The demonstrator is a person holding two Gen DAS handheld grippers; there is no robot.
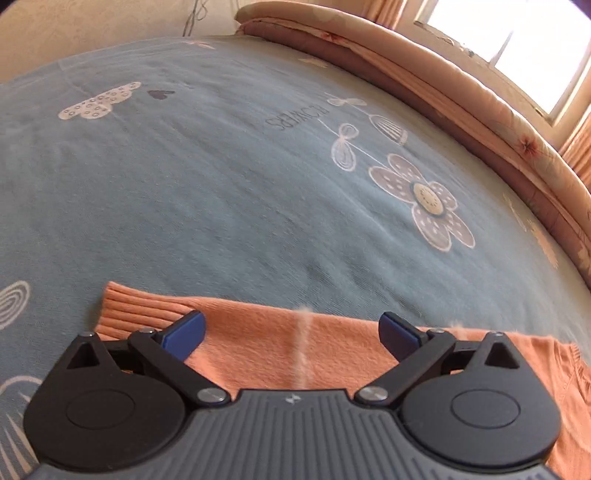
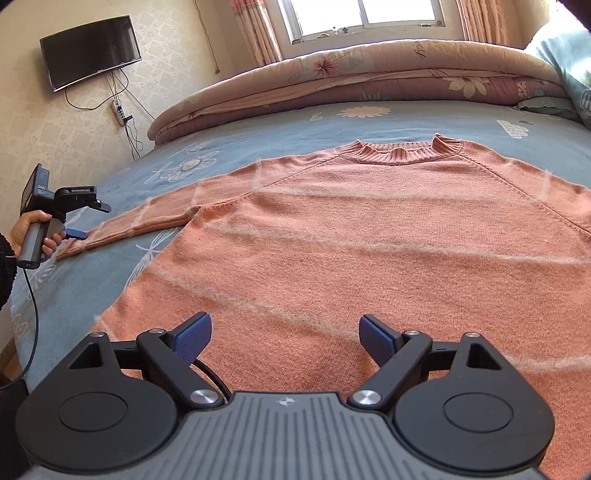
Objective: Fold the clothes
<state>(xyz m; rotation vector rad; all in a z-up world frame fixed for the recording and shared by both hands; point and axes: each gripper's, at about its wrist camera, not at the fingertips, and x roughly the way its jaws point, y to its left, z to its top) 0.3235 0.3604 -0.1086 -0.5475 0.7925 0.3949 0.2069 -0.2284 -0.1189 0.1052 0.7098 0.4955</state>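
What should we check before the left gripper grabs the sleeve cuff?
1. Sweater lies flat, front up, on the bed sheet: ok.
2. Left sleeve stretched out sideways, no bunching: ok.
3. Left gripper jaws open, sleeve beneath them, nothing pinched: ok.
4. Ribbed cuff lined up between the jaws: not ok, it sits off to the left finger's side.
5. Right gripper jaws open over the hem, empty: ok.
6. Right sleeve laid out fully: cannot tell, it runs out of view.

A home bedroom: a bed in flower-print blue sheet, a folded quilt at twelve o'clock, curtained window, wall-mounted television at ten o'clock.
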